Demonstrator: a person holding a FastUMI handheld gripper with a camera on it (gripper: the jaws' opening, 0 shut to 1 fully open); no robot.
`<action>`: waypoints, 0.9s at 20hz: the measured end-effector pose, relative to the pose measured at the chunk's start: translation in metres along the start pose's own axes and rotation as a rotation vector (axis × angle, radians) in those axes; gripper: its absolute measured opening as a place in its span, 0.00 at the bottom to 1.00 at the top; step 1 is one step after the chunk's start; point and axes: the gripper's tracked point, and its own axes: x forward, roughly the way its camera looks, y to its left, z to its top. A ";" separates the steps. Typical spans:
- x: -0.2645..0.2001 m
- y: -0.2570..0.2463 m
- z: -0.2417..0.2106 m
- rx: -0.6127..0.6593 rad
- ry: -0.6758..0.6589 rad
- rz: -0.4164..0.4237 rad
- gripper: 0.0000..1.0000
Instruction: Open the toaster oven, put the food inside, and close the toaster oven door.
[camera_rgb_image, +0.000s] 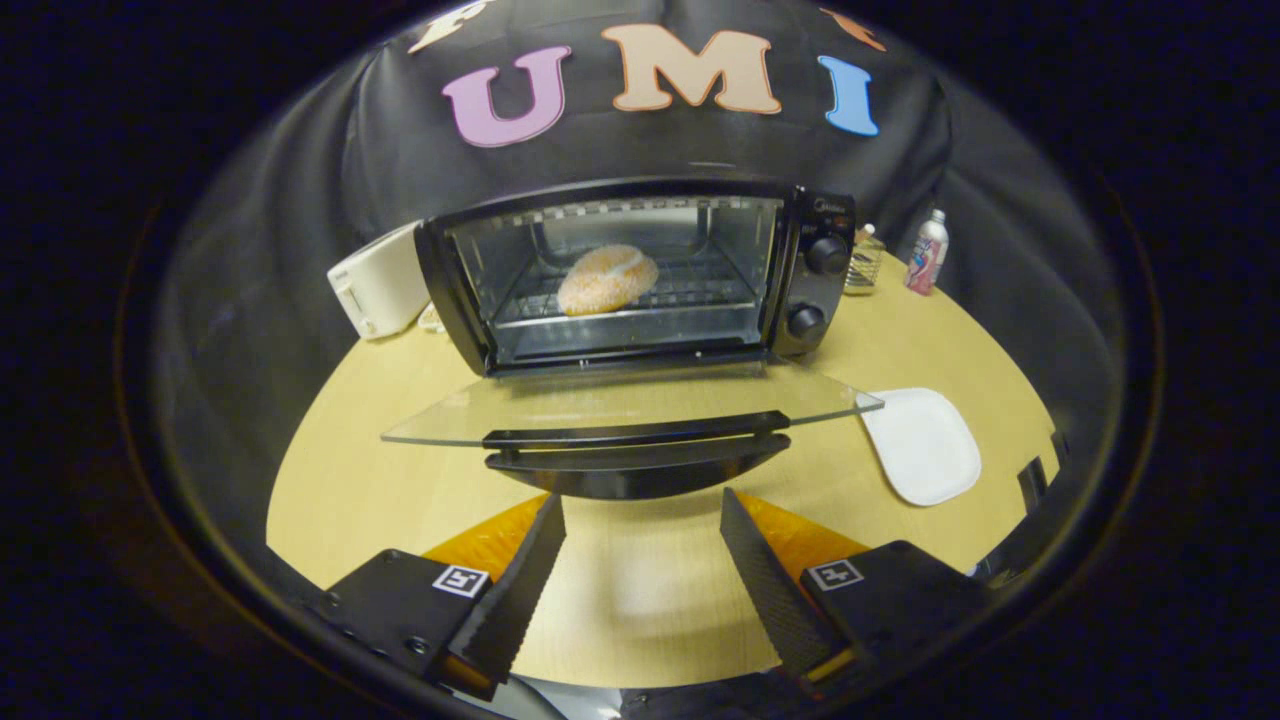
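Nearest the camera, the gripper (642, 545) hangs over the bare table (350, 480) with its fingers spread apart and nothing between them. Just ahead of the fingertips lies the handle (636, 433) of the oven door (560, 405), which is swung fully down and lies flat, its glass pane reaching out toward the gripper. To the right of the door, a white plate (925, 445) sits bare on the table.

Beyond the door, the oven (640, 270) stands open, and the bun (607, 279) rests on the wire rack inside, left of centre. So the food looks placed, and closing the door is what remains.

To do that well, I would bring the fingers low, under the handle's middle, and lift in an arc that follows the hinge, pushing evenly so the glass does not twist. A push off to one end could slide the oven back toward the white toaster (375, 285) at its left. Press on until the door seats against the frame.

Farther back, beside the oven's knobs (826, 254), stands a bottle (927, 252).
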 end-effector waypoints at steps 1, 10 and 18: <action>0.002 0.002 0.011 0.004 -0.016 0.001 0.99; 0.014 0.012 0.067 0.038 -0.100 0.018 0.99; 0.028 0.027 0.089 0.078 -0.120 0.044 0.99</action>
